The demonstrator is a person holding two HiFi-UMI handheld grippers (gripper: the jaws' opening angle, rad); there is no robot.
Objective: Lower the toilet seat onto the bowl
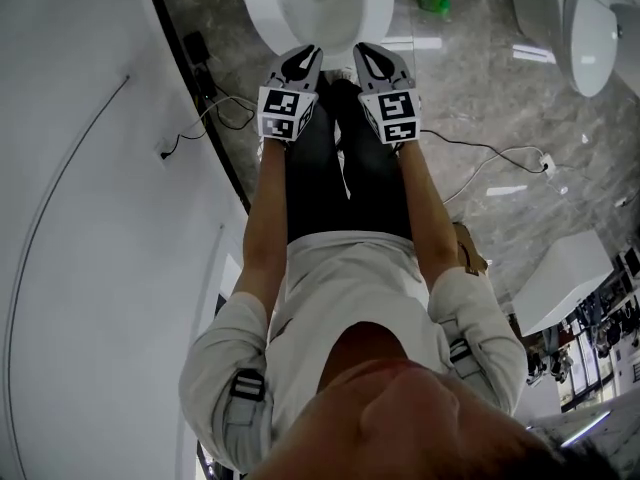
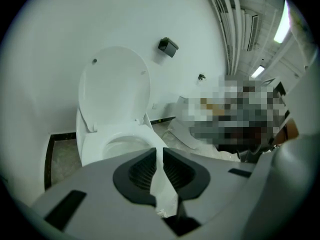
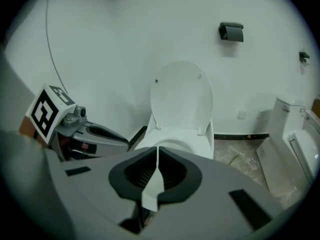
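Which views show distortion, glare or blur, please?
Left gripper view: fisheye bowing, dark corners, glaring ceiling light, a mosaic patch at right. Right gripper view: same fisheye, even soft light on the toilet. Head view: bright streaks reflected on the glossy floor.

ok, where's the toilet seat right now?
Right gripper view: the toilet seat stands raised at centre, upright against the white wall behind the bowl, below-left of the black wall fixture.
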